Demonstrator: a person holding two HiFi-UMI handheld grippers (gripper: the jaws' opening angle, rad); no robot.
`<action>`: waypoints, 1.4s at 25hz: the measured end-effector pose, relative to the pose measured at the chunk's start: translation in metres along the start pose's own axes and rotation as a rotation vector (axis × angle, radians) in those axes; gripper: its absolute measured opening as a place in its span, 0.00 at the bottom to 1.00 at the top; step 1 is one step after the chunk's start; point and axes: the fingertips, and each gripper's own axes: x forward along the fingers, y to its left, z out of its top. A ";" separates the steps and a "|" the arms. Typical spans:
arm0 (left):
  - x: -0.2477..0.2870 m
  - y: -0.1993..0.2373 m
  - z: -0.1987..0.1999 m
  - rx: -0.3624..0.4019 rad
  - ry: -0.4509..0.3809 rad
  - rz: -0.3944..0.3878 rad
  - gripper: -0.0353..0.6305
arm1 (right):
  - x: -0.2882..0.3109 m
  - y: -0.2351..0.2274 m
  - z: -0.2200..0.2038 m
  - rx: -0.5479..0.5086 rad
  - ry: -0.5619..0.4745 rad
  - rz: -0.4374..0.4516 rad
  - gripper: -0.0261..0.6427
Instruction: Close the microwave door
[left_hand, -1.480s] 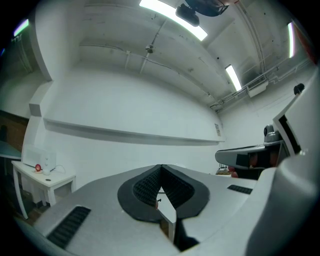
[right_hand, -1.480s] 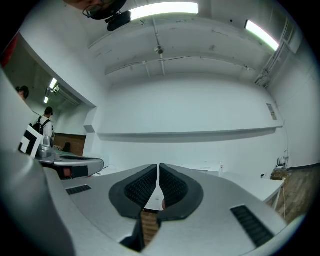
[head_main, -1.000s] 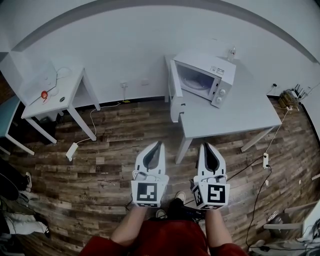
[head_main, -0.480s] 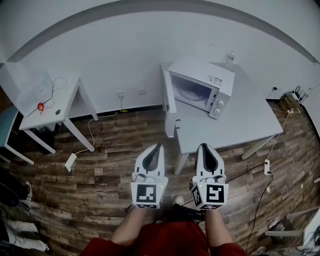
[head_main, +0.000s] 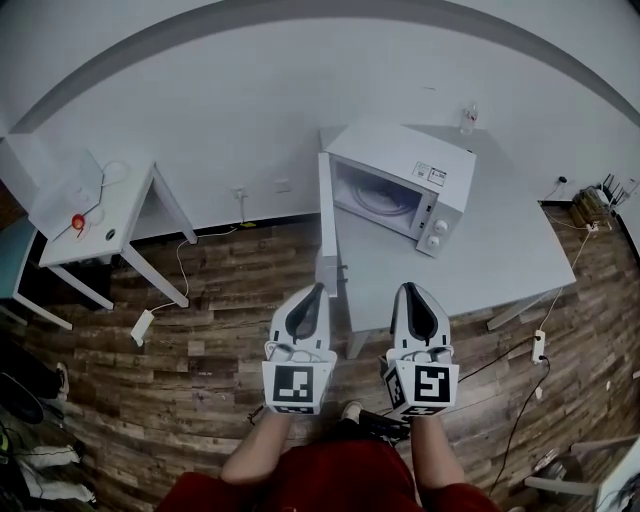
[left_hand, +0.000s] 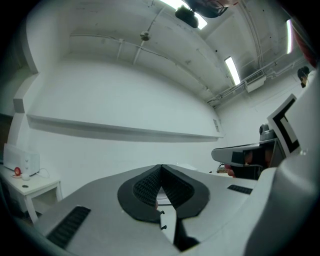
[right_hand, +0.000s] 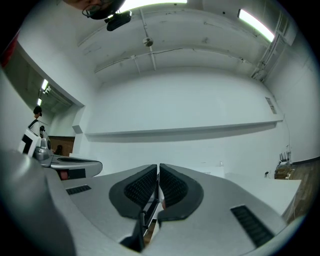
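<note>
Microwave (head_main: 400, 165) nearer, door (head_main: 327, 225) open, plate (head_main: 378, 203) perhaps inside.

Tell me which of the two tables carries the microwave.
The big table at right: the microwave stands on it. The small left table has none.

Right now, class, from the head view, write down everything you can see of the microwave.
The microwave is a white box standing upright near the back left corner of a pale table. Its door hangs wide open, hinged at the left and swung out toward the camera. Inside lies a round turntable. A control panel with two knobs sits at the front's right, and a small label is on top. Only the table touches it.
</note>
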 end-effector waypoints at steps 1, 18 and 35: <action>0.009 -0.001 -0.001 0.002 0.002 0.006 0.09 | 0.007 -0.006 -0.002 0.004 0.001 0.004 0.09; 0.087 0.022 -0.023 -0.006 0.022 0.053 0.09 | 0.089 -0.038 -0.041 0.031 0.059 0.039 0.09; 0.091 0.051 -0.101 0.009 0.112 -0.154 0.14 | 0.135 -0.011 -0.091 0.013 0.168 0.005 0.09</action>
